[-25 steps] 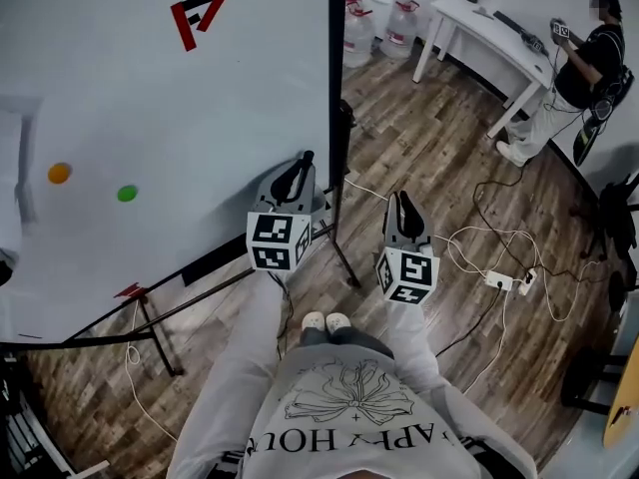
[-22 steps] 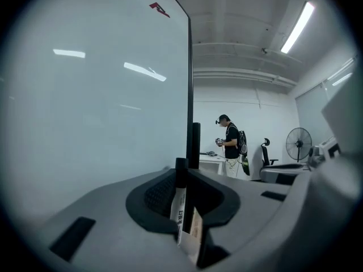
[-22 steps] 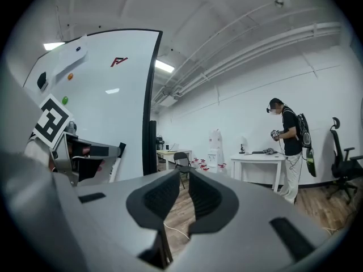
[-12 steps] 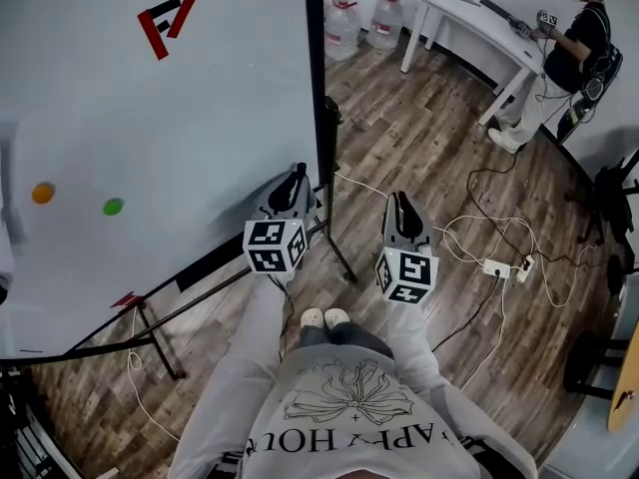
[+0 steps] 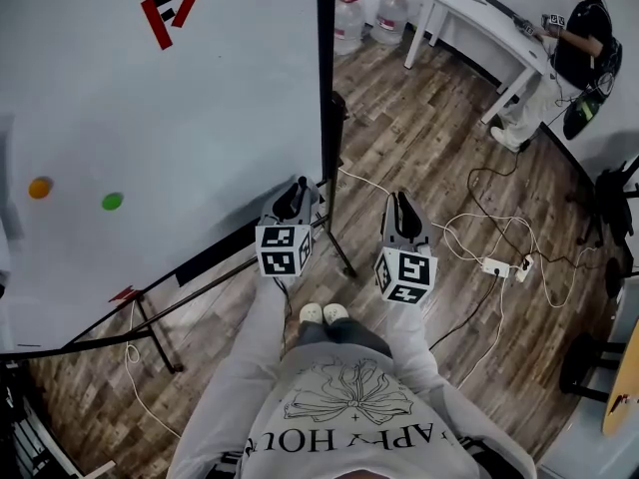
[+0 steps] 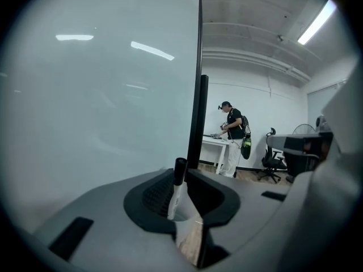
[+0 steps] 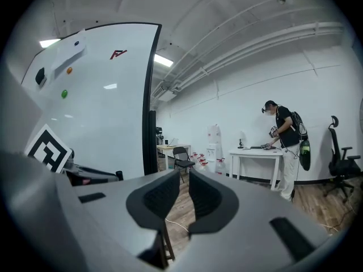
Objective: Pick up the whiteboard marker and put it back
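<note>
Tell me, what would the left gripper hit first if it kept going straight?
Probably the whiteboard, near its black right edge. The left gripper, holding the marker, points at it, though depth is unclear.

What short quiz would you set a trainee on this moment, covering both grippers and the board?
1. True or false: the right gripper has nothing between its jaws.
2. What stands between the jaws of the left gripper? A) a whiteboard marker B) an eraser C) nothing
3. Fill in: on the whiteboard, the round dot next to the orange dot is ____.

Key: 1 true; 2 A; 3 green, the green dot.
</note>
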Demonstrator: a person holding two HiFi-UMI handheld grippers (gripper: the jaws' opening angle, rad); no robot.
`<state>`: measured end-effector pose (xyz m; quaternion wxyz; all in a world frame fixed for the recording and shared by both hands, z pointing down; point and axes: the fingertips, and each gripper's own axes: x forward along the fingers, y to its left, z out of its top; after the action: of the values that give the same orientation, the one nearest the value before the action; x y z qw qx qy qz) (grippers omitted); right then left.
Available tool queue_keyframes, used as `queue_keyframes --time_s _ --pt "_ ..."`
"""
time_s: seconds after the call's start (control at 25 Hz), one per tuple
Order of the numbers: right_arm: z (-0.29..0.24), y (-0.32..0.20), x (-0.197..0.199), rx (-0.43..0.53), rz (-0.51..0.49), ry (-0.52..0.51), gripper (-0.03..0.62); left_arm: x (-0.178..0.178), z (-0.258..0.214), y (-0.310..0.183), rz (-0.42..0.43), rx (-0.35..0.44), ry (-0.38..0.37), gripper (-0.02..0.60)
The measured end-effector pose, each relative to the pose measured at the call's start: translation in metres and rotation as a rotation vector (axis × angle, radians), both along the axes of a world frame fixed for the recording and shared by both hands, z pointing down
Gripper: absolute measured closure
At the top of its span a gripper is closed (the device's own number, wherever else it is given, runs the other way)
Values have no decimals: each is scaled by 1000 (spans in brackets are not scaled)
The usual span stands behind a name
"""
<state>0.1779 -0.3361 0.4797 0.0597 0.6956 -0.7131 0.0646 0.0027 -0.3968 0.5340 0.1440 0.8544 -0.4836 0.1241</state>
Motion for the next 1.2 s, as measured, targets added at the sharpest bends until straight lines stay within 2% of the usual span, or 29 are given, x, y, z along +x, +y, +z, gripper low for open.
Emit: queue_keyframes --time_s 0.24,0.52,0.76,0.88,1.2 --pt "0 -2 -5 -1 -12 1 562 -1 -5 2 -5 10 12 522" --pt "-4 -5 -17 11 -45 -3 562 -10 -36 10 -32 79 15 522" --pt "-13 -5 -32 32 -87 -4 562 -31 -66 19 -118 157 41 529" --pt "-18 -5 -41 48 -109 -3 562 -44 -76 23 -162 185 32 545" --pt "-30 -5 -54 75 -138 0 562 -70 -91 35 -240 224 24 569"
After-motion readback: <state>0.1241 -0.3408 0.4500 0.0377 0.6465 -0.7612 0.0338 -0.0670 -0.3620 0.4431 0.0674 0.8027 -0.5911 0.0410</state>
